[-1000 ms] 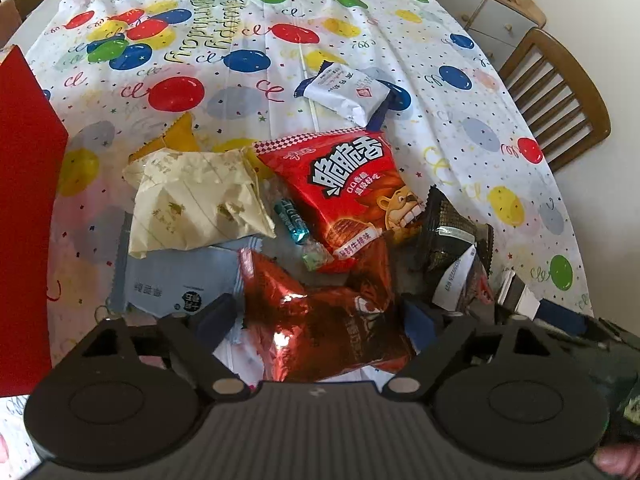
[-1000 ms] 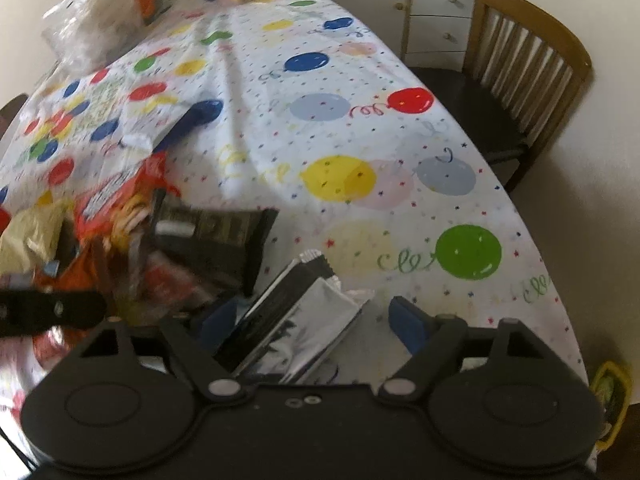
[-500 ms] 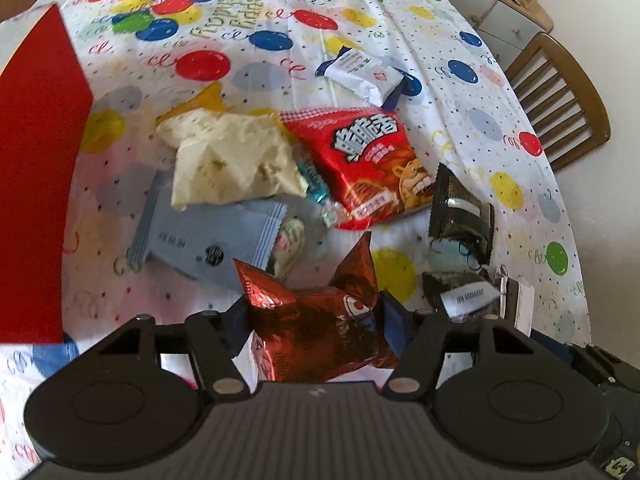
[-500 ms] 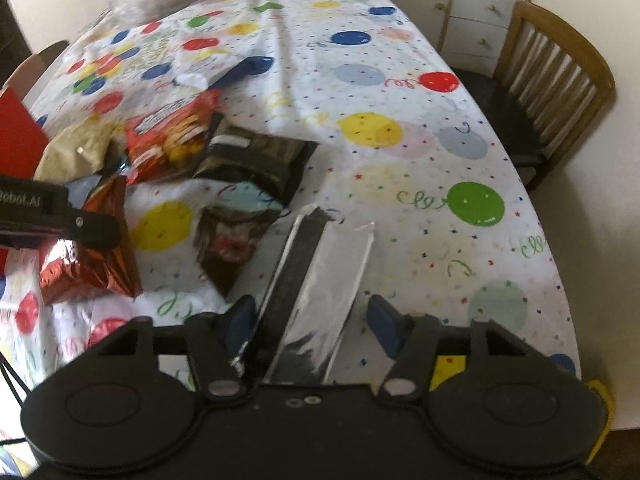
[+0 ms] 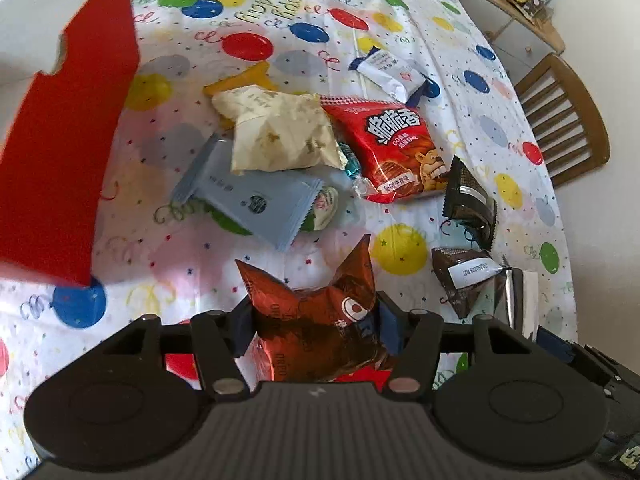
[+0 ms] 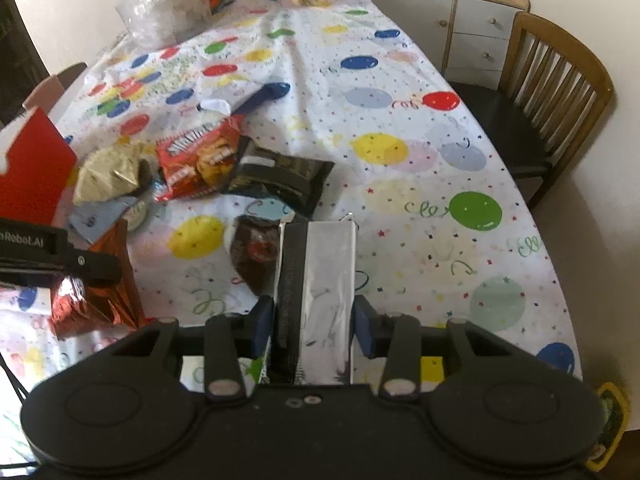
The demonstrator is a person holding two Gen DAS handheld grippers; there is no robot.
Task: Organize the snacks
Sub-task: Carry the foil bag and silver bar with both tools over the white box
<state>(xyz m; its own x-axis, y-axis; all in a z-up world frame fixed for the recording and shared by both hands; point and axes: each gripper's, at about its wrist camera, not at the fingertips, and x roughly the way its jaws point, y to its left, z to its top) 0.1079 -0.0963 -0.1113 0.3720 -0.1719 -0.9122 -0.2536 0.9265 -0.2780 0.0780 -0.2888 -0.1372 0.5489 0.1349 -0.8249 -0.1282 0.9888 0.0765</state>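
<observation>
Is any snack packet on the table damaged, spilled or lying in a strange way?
Nothing is spilled or torn. The loose snacks simply lie in an untidy heap, the cream packet overlapping the blue packet and the red bag. The copper bag looks crumpled between the left tongs.

light: bright daylight | glare: silver wrapper (image 6: 326, 280) | edges: fisheye-bent, dark corners

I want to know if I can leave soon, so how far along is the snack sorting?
Early on. Nothing shows as put away yet; the inside of the red box is out of sight. In hand: the left gripper is closing on a shiny red packet, the right gripper on a silver packet. Left on the tablecloth: cream bag, blue pouch, red lion bag, dark packets, white bar.
</observation>
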